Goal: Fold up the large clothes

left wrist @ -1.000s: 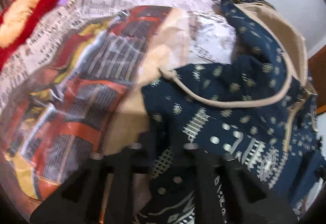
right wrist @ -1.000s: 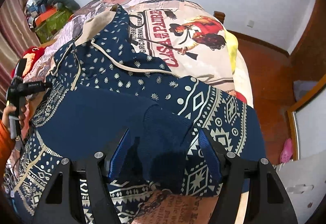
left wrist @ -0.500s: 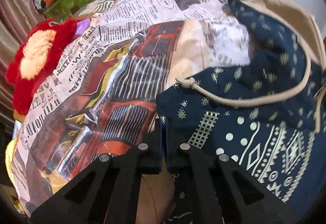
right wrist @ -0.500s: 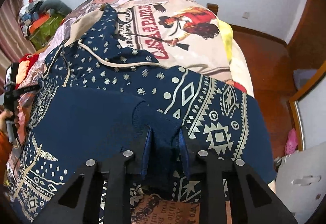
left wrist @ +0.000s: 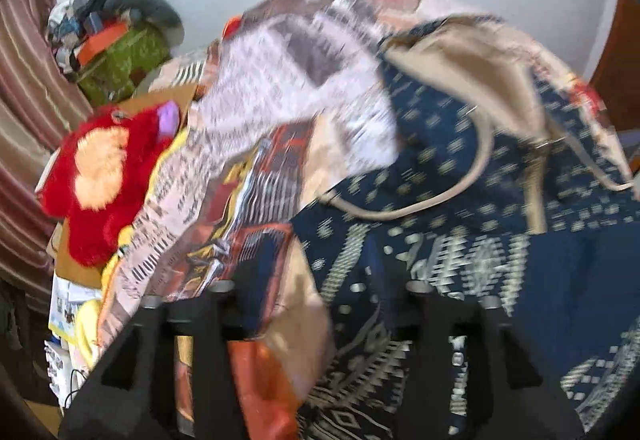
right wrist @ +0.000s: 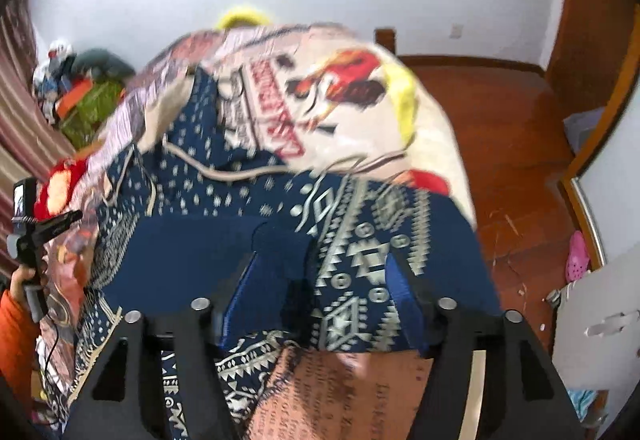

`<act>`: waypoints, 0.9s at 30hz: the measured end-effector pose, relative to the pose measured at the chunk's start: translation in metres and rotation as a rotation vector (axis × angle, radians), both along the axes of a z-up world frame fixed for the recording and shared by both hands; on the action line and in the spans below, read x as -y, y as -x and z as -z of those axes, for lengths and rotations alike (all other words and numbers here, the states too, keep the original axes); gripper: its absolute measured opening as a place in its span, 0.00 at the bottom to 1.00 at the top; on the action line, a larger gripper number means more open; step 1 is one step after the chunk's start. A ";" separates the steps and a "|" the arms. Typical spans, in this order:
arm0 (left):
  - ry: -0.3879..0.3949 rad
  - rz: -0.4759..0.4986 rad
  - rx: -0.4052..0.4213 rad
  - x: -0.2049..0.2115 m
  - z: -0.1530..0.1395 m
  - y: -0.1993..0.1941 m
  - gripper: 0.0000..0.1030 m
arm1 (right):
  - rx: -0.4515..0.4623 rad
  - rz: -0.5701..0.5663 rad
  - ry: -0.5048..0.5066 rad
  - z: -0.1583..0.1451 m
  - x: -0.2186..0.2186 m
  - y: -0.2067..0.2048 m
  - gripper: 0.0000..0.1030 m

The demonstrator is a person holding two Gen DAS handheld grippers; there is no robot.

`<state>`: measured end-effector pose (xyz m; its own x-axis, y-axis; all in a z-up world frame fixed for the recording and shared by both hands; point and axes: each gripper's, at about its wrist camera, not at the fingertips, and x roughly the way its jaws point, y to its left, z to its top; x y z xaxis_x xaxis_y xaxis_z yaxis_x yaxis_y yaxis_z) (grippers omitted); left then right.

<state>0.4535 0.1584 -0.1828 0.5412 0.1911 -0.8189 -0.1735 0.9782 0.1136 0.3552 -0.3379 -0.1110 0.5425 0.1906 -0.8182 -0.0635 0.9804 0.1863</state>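
Left wrist view: blurred throughout. Navy hooded zip jacket with cream geometric print and beige hood lining (left wrist: 460, 176) spread over a bedcover printed with newspaper text and red poster art (left wrist: 256, 144), filling the right and near part of the scene, hood at the far end. Left gripper (left wrist: 320, 300) with jaws wide apart, gripping nothing, poised over the jacket's left edge where navy cloth meets the bedcover. Beige drawcord (left wrist: 400, 214) curving across the navy fabric below the hood. Fluffy red plush toy with pale orange patches (left wrist: 100, 176) at the left edge of the bed. Farther left, a green box heaped with clutter (left wrist: 120, 52) against the wall, beside a striped maroon curtain (left wrist: 24, 88).

Right wrist view: right gripper (right wrist: 320, 280) likewise spread open, blue pads (right wrist: 240, 300) either side of a fold of the jacket (right wrist: 200, 248), clamping nothing. Near edge of the jacket lying on the bedcover (right wrist: 360, 380). Wooden floor (right wrist: 500, 128) to the right, a pink shoe (right wrist: 578, 256) on it. Left gripper (right wrist: 28, 236) at far left, held in a hand with an orange sleeve.
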 end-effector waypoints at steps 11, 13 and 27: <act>0.068 0.216 -0.025 0.118 -0.018 0.017 0.72 | -0.053 0.165 -0.102 0.001 0.095 0.043 0.69; 0.081 0.252 -0.057 0.141 -0.005 0.017 0.72 | -0.083 0.199 -0.130 0.014 0.111 0.048 0.69; 0.106 0.329 -0.204 0.211 0.062 0.001 0.72 | -0.297 0.385 -0.415 0.119 0.167 0.025 0.69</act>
